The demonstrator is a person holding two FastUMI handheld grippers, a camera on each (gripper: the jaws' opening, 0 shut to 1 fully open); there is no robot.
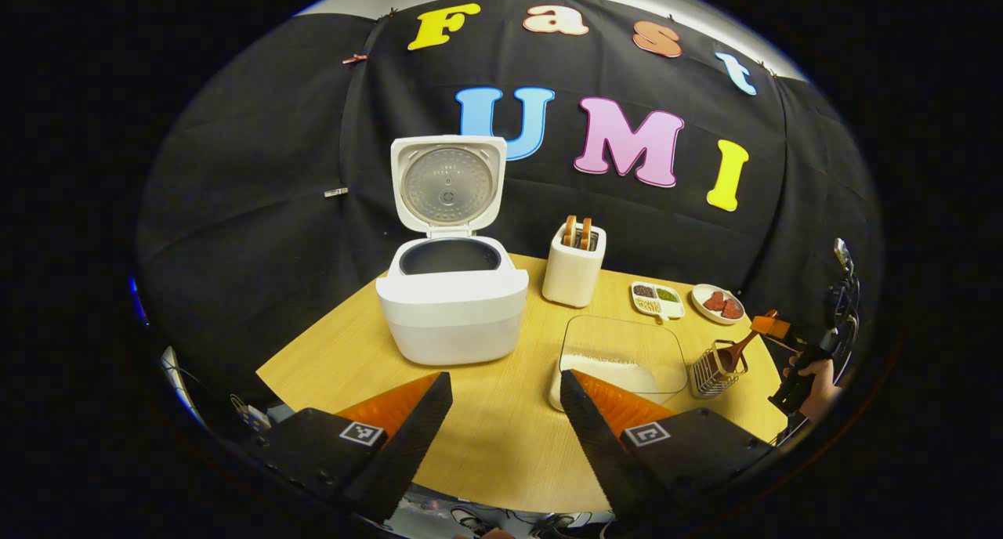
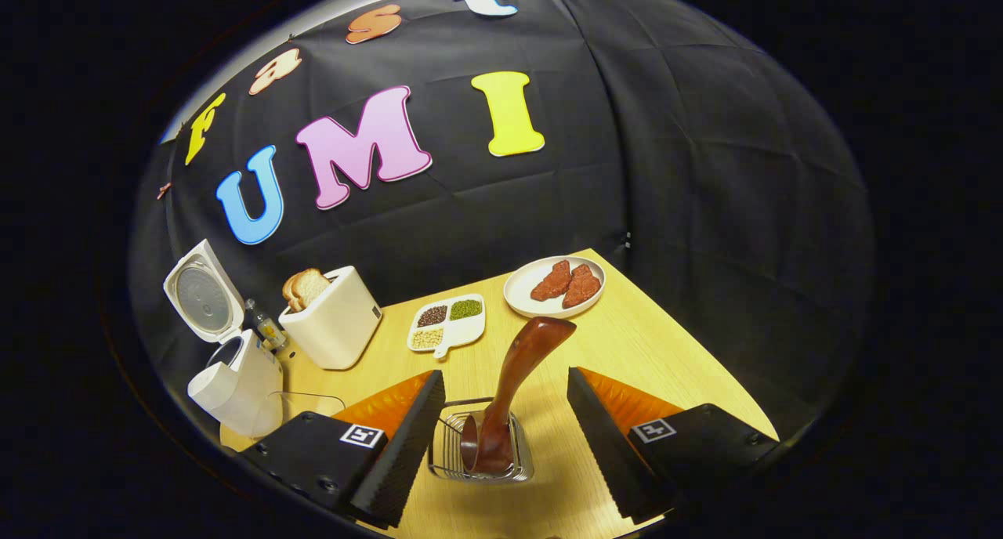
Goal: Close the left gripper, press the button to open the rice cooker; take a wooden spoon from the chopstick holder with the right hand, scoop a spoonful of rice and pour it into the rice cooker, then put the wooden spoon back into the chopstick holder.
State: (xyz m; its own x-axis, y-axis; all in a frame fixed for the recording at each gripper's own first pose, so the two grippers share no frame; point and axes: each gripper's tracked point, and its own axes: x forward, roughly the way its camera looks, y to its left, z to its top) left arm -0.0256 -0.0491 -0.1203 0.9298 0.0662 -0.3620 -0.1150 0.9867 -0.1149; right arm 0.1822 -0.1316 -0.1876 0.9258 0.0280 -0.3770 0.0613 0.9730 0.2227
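Writing/labels: none you can read on the appliances; each gripper carries a small square black-and-white marker tag, not legible text.

Item 1, rice cooker (image 1: 452, 304): white, lid up & standing vertical, metal inner lid plate facing you, dark pot visible inside. Sits at the back-left of the wooden table (image 1: 501, 437). In the right gripper view it's at far left (image 2: 235, 382).

Item 2, wooden spoon (image 2: 513, 382): dark reddish-brown, glossy, bowl end down in the chopstick holder (image 2: 482, 449), handle leaning up & to the right. Holder is a wire basket, near table's front-right edge.

Item 3, rice tray (image 1: 623, 359): clear, square, white rice in its near part, just left of the holder (image 1: 717, 367).

Your left gripper (image 1: 505, 402): jaws wide, holding nothing, above the table's front edge.

Your right gripper (image 2: 505, 402): jaws wide, one finger each side of the spoon handle, not touching it.

Other stock: white toaster (image 2: 333, 316) w/ bread slices; divided dish of beans (image 2: 448, 323); white plate w/ red meat pieces (image 2: 555, 286).
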